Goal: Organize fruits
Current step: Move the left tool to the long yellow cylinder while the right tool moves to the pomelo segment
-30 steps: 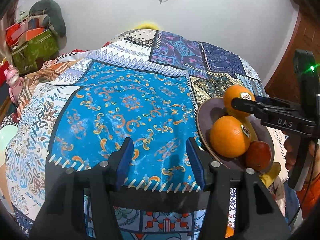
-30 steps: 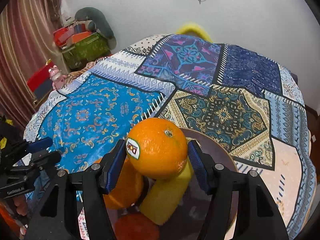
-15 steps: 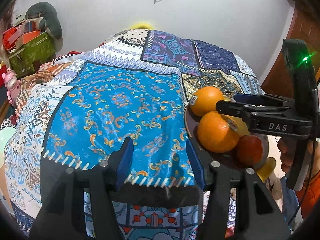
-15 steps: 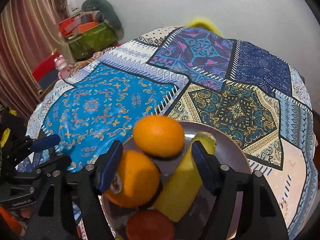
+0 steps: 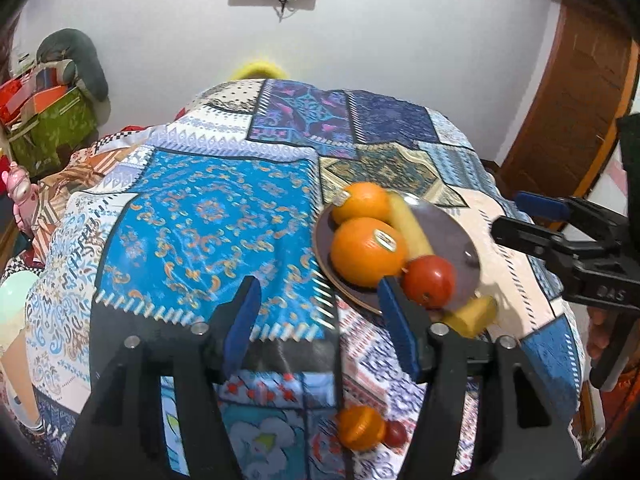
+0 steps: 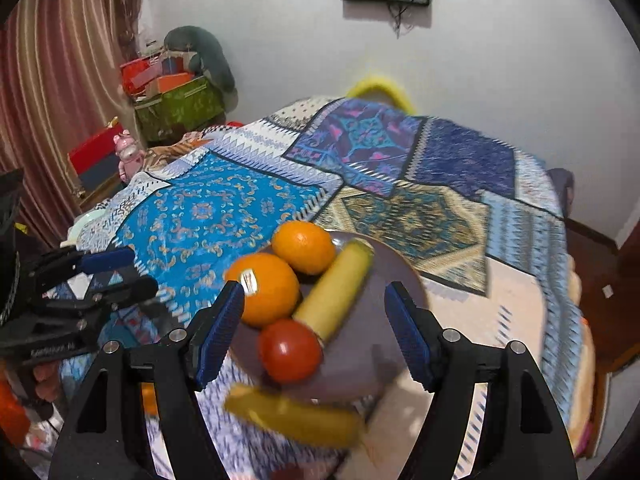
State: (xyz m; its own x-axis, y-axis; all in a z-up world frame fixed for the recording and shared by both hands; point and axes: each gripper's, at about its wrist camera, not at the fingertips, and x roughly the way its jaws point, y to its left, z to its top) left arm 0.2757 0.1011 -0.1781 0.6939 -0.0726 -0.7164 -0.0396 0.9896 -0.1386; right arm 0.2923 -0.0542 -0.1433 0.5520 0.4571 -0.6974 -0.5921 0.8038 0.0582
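Two black claws with blue pads are both opening, gripping nothing: the right gripper [image 6: 314,326] has let go of the round orange [image 6: 304,247], which now sits at twelve o'clock on the dark round plate [image 6: 400,276], touching the stickered orange [image 6: 266,288]. The left gripper [image 5: 318,320] hovers over patchwork cloth [image 5: 208,216]. Another small orange [image 5: 360,428] waits off the plate, so sorting seems unfinished.

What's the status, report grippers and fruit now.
Left gripper and right gripper both opening, nothing between jaws. Two oranges, banana, tomato on plate; second banana lies off its near rim. Nothing in the way.
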